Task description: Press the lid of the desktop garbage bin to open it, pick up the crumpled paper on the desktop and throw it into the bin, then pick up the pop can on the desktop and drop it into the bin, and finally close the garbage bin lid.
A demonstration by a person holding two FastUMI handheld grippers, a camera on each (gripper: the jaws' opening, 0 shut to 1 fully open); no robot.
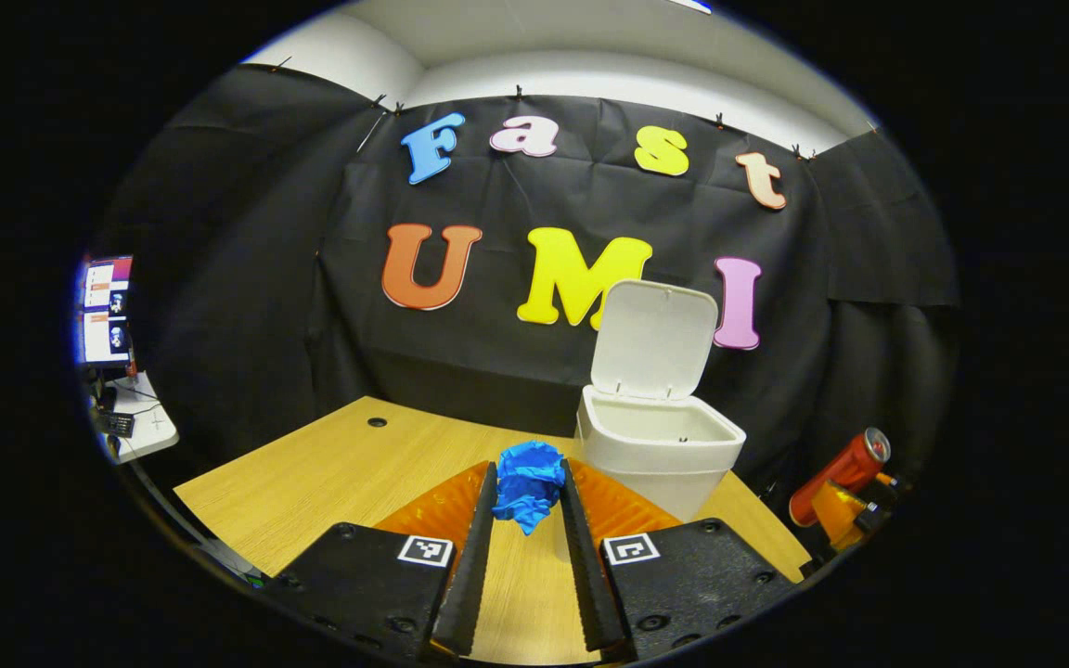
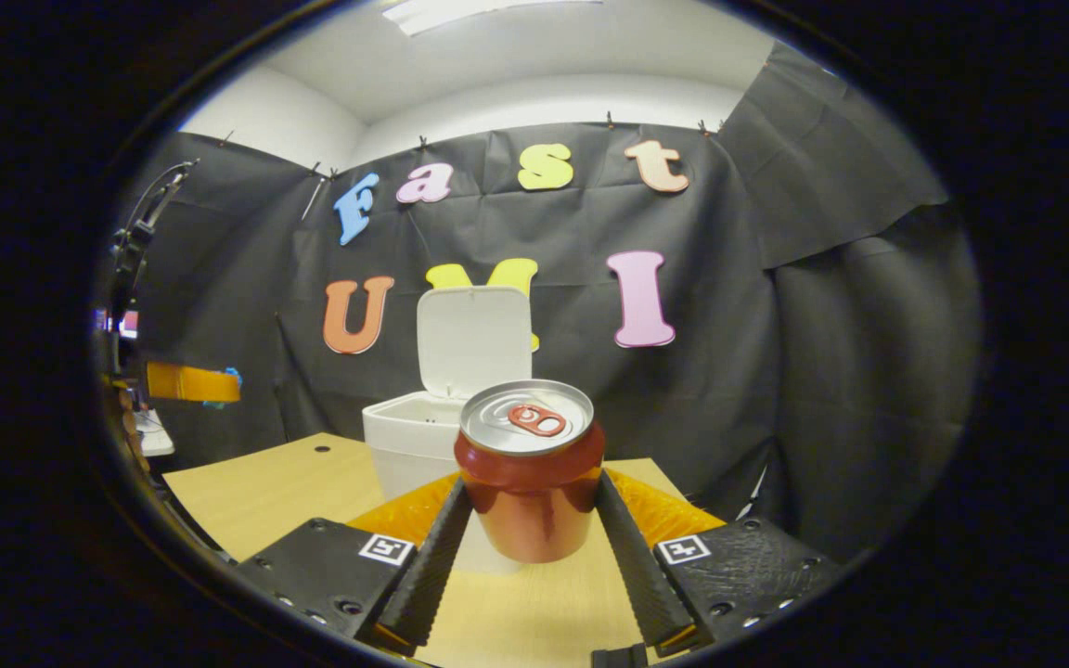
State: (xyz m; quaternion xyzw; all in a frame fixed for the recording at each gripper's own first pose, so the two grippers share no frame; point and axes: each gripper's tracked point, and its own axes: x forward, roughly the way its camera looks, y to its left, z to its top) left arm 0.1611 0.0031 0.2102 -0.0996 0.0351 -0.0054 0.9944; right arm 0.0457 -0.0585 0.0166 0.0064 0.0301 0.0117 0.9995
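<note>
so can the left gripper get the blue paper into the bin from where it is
Probably yes. The left gripper is shut on the crumpled paper, held above the table. The bin stands just ahead and slightly right, its lid swung up, leaving the mouth open. Nothing lies between them.

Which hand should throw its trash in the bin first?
The left. The left gripper already holds the paper near the open bin, and paper goes first. The right gripper holds the can.
</note>
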